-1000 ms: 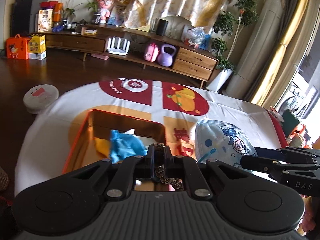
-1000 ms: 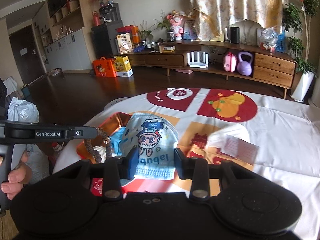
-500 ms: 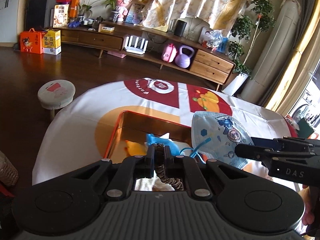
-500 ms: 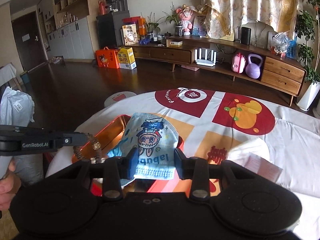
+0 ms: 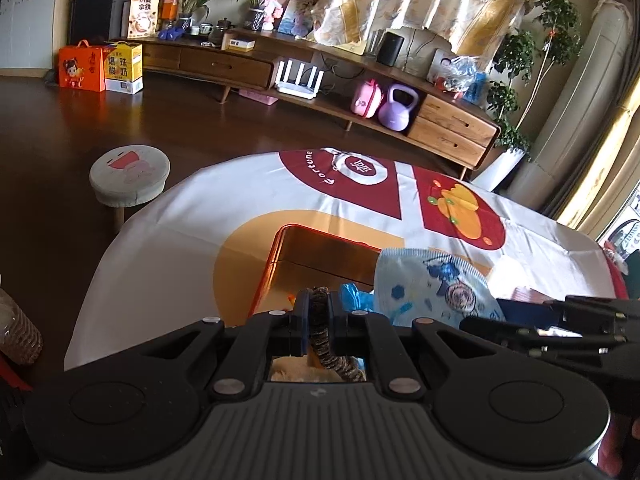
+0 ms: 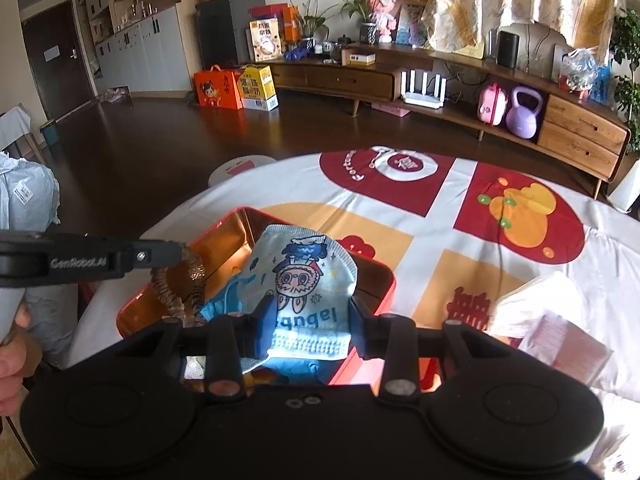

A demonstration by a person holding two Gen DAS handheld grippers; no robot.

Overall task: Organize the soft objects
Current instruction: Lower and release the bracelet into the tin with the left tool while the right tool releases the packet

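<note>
Left gripper (image 5: 319,312) clamped on a scrunchie (image 5: 325,334), right gripper (image 6: 313,314) clamping a mask (image 6: 301,280), tin (image 6: 218,240) contents mostly hidden, tissue pack (image 6: 560,328) at 3 o'clock, cropped.

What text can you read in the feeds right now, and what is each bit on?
"GenRobot.AI": side of the left gripper.
"labubu", upside down: face mask in the right gripper.
"Fortune": red circle on the tablecloth.
Chinese characters on the orange box and yellow box: too small to read.

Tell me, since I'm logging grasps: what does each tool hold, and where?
Left tool: a brown scrunchie, pinched on one side of its loop. Right tool: a printed face mask, gripped across its lower edge.
</note>
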